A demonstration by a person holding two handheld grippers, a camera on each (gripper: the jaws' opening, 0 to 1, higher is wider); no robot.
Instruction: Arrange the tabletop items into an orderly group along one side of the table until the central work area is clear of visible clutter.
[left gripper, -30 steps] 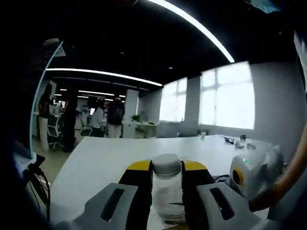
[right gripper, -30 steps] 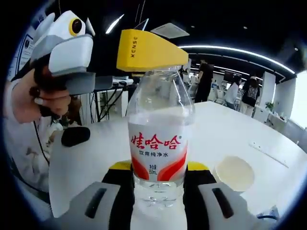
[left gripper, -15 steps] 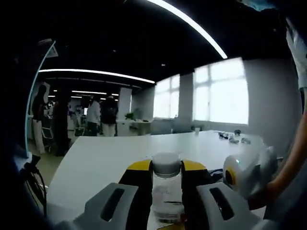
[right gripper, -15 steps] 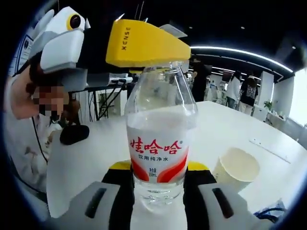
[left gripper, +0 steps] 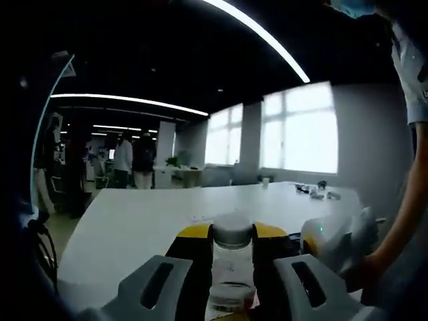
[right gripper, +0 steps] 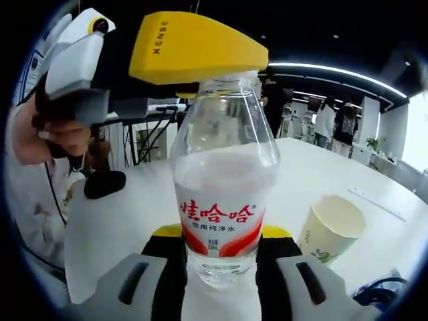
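In the right gripper view the right gripper point(right gripper: 221, 257) has its jaws closed on the lower body of an upright water bottle point(right gripper: 222, 194) with a red-and-white label, while the left gripper point(right gripper: 194, 53) clamps the bottle's neck from above, yellow jaw over the top. In the left gripper view the white cap point(left gripper: 231, 231) sits pinched between the left jaws. A tilted paper cup point(right gripper: 331, 227) lies just right on the white table point(right gripper: 134, 214); people stand far behind.
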